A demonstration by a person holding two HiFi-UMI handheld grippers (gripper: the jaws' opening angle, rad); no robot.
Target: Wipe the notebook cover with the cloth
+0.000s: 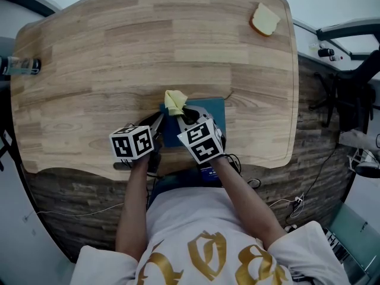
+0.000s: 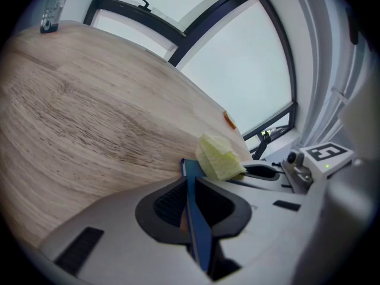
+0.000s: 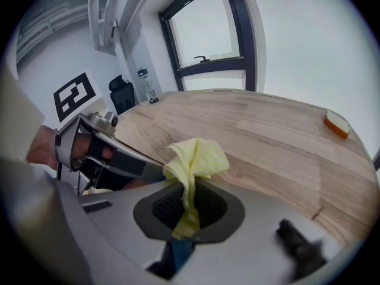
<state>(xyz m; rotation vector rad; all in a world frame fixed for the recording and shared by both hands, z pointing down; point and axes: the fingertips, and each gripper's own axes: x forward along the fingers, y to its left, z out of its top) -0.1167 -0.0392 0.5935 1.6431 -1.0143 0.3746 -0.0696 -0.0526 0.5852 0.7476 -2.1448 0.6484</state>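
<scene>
A blue notebook [image 1: 215, 110] lies near the table's front edge. My left gripper [image 1: 159, 123] is shut on its left edge; in the left gripper view the blue cover [image 2: 196, 215] stands edge-on between the pads. My right gripper [image 1: 185, 115] is shut on a yellow cloth [image 1: 174, 101], which bunches up above the notebook's far left corner. In the right gripper view the cloth [image 3: 196, 159] sticks out from the closed jaws, with the left gripper [image 3: 119, 162] just to its left. The cloth [image 2: 218, 157] also shows beyond the notebook in the left gripper view.
A yellow sponge [image 1: 265, 19] sits at the wooden table's [image 1: 89, 82] far right corner. A water bottle [image 1: 18, 66] stands at the left edge. An office chair [image 1: 350, 88] and cables are on the floor to the right.
</scene>
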